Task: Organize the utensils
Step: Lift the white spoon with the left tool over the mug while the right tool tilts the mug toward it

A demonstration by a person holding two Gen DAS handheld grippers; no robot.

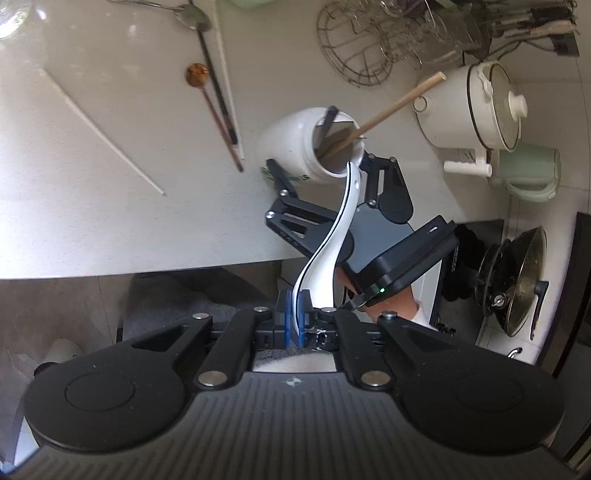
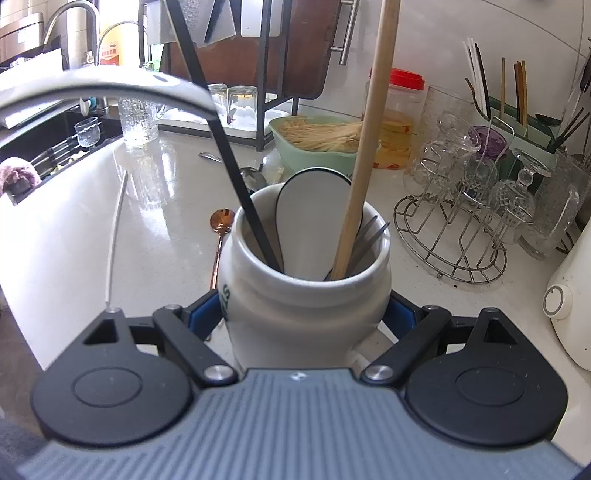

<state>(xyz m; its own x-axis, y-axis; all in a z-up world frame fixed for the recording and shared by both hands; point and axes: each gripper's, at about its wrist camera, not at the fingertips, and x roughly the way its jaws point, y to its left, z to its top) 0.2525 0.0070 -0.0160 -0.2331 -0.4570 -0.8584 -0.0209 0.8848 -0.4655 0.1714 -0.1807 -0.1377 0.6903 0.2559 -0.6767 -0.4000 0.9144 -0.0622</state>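
Nearest your left camera, the left tool (image 1: 295, 325) has its blue pads pressed together on the wide end of a white ceramic spoon (image 1: 332, 236), whose thin handle arcs away until its tip sits at the rim of the white jar (image 1: 295, 147). You hold it by the broad end, it seems, so the narrow handle can lead into the jar's mouth, which is already crowded with a wooden stick (image 1: 399, 103) and a black utensil handle (image 1: 328, 116). Your right tool (image 2: 301, 317) stands wide, with a blue pad on either side of the jar's body, clamped on it; that grip looks meant to keep the jar from sliding or tipping on the bench (image 1: 110, 221) while the spoon goes in. From the right camera you can see another white spoon (image 2: 314, 218) already inside, bowl up, beside the stick and a fork (image 2: 369, 232). Well apart from the jar, loose pieces are still lying on the bench: a white chopstick (image 1: 103, 129), a copper spoon (image 1: 214, 110), a dark chopstick beside it and a metal spoon (image 1: 192, 16) farther back. You appear to be partway through, with the held spoon at the jar's lip but not yet released, so watch that its handle clears the stick.
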